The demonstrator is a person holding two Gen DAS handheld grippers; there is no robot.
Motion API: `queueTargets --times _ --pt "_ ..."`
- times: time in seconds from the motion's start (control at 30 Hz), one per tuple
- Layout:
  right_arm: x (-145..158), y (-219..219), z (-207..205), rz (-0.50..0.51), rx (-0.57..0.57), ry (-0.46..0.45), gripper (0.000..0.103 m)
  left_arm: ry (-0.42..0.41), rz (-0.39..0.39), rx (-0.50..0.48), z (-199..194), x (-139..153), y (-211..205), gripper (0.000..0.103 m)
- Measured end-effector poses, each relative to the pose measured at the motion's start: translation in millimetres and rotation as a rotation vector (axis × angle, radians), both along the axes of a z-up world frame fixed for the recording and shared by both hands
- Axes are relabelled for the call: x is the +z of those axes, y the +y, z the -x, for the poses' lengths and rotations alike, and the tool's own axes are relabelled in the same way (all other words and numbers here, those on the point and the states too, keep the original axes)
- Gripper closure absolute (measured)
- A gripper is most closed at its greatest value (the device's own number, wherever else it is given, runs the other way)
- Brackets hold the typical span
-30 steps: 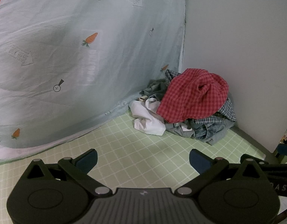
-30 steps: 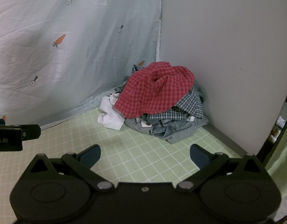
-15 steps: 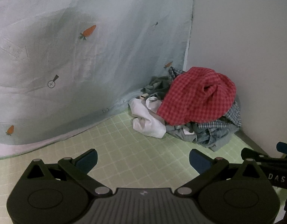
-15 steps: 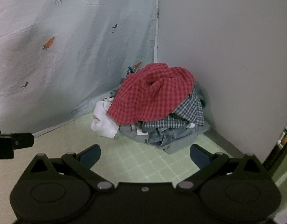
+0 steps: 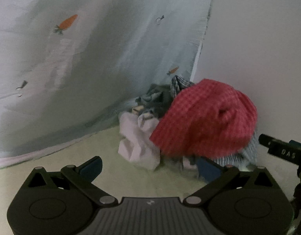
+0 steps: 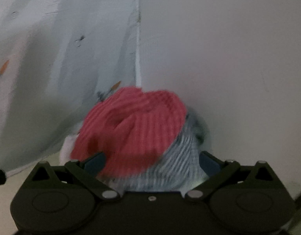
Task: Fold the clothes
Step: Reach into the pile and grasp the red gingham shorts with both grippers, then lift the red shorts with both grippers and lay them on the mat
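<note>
Clothes pile [image 6: 131, 129] topped by a red checked shirt [image 5: 205, 121], heaped in the wall corner. Right gripper [image 6: 151, 161]: jaws released, straddling the pile. Left gripper [image 5: 150, 168]: jaws released, just short of it. Green checked floor [image 5: 103, 146]; carrot-print sheet [image 5: 82, 58] behind.

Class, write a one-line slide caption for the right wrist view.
Open right gripper closes in on a red checked shirt topping a clothes pile in the wall corner.
</note>
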State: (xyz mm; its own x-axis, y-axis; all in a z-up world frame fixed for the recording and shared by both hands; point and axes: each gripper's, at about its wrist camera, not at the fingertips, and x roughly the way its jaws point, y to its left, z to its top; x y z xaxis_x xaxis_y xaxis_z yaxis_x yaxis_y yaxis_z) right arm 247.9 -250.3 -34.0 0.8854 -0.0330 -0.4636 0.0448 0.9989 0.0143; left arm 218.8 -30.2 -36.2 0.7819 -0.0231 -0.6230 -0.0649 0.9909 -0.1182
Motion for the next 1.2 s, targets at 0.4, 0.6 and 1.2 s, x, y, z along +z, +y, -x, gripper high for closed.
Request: queueTargets --times 0.4,0.6,1.2 --pt "-41 -35 -167 -0.057 -0.052 0.041 0.040 0.046 0.048 -0.088 -187 -43 -19 0.021" --pt "-46 -30 -163 -0.057 -0.028 -0.005 0.090 0.084 0.108 -0.217 -234 -72 -56 0.069" --pt "64 33 29 -0.027 0.244 -0.333 0.100 -0.216 0.058 0.200 33 49 55 0.098"
